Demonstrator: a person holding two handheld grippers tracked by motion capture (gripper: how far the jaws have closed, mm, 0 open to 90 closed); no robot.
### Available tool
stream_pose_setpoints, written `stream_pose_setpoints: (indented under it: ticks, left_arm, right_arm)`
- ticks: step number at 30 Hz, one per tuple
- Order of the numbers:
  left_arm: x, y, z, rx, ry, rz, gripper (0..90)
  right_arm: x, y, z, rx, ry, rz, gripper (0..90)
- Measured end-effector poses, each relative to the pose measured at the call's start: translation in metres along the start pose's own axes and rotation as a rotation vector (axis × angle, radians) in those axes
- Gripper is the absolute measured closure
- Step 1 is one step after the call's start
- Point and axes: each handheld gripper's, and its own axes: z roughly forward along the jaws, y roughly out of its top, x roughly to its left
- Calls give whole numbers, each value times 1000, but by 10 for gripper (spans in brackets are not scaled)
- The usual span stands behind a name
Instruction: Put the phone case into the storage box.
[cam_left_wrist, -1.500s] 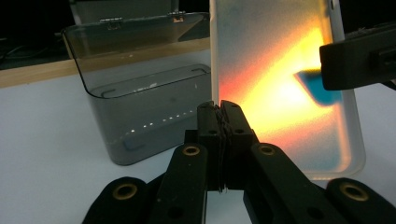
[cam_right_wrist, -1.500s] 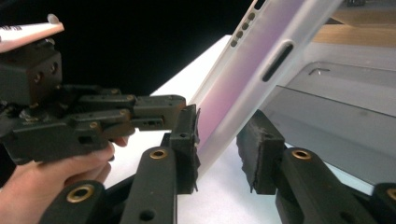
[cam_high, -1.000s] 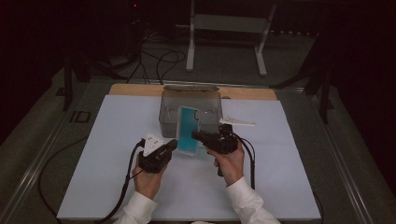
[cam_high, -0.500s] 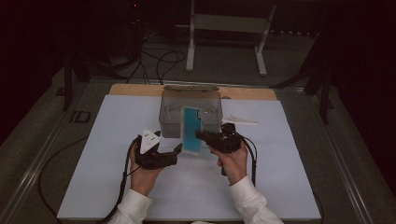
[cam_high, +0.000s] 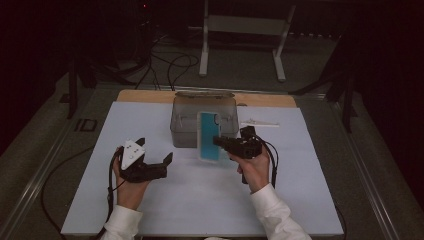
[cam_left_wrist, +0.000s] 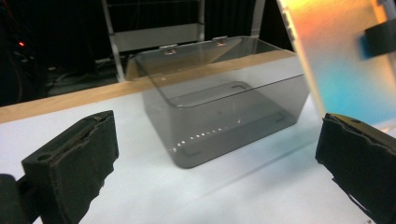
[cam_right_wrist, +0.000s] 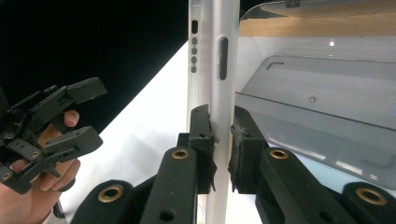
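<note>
A teal phone case (cam_high: 210, 136) stands upright just in front of the smoky clear box (cam_high: 185, 120), and my right gripper (cam_high: 219, 141) is shut on its right edge. In the right gripper view the case's white side (cam_right_wrist: 214, 56) with its button slots rises between the two pads (cam_right_wrist: 201, 140). My left gripper (cam_high: 154, 150) is open at the front left of the box, apart from the case, with nothing between its fingers. The left gripper view looks at the box (cam_left_wrist: 219, 116), with the case's iridescent face (cam_left_wrist: 336, 60) at the right.
The box's lid (cam_high: 204, 94) lies open toward the back, near the wooden table edge (cam_high: 145, 96). A thin white strip (cam_high: 260, 123) lies right of the box. The white sheet (cam_high: 200, 200) spreads wide in front of both hands.
My left gripper has let go of the case, opened wide and drawn back to the left. The right gripper has kept hold of the case and turned it more upright.
</note>
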Motion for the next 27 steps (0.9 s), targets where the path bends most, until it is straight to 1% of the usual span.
stream_pose_setpoints:
  ticks: [1,3,7,8,11,14,16,19,21,22,23,27]
  left_arm:
    - [2,-2,-2,-5,-1,8,2]
    - [5,-7,-5,-17,14,21,2]
    - [10,-12,-9,-24,24,17,2]
    - [13,-16,-11,-25,33,20,2]
    - [17,-22,-14,-19,52,18,2]
    - [20,-28,-16,-14,59,14,2]
    - [22,-32,-18,-11,73,27,2]
    - [25,-39,-21,10,82,35,2]
    - [26,-41,-22,14,86,31,2]
    - [28,-45,-25,11,97,19,2]
    - [29,-46,-26,13,101,18,2]
    - [32,-50,-28,2,104,4,2]
  right_arm:
    - [0,1,0,2,-4,0,817]
    - [-1,3,0,8,-16,-10,817]
    - [-1,5,-1,16,-29,-17,818]
    - [-2,6,-1,18,-34,-16,818]
    - [-3,9,-1,25,-47,-11,817]
    - [-4,12,-1,28,-52,-11,818]
    - [-4,13,-1,32,-58,-14,818]
    - [-4,15,-2,34,-64,-17,818]
    - [-4,16,-2,34,-70,-14,818]
    - [-4,17,-2,32,-73,-15,818]
    - [-4,18,-2,36,-76,-15,818]
    - [-4,19,-1,41,-87,-16,818]
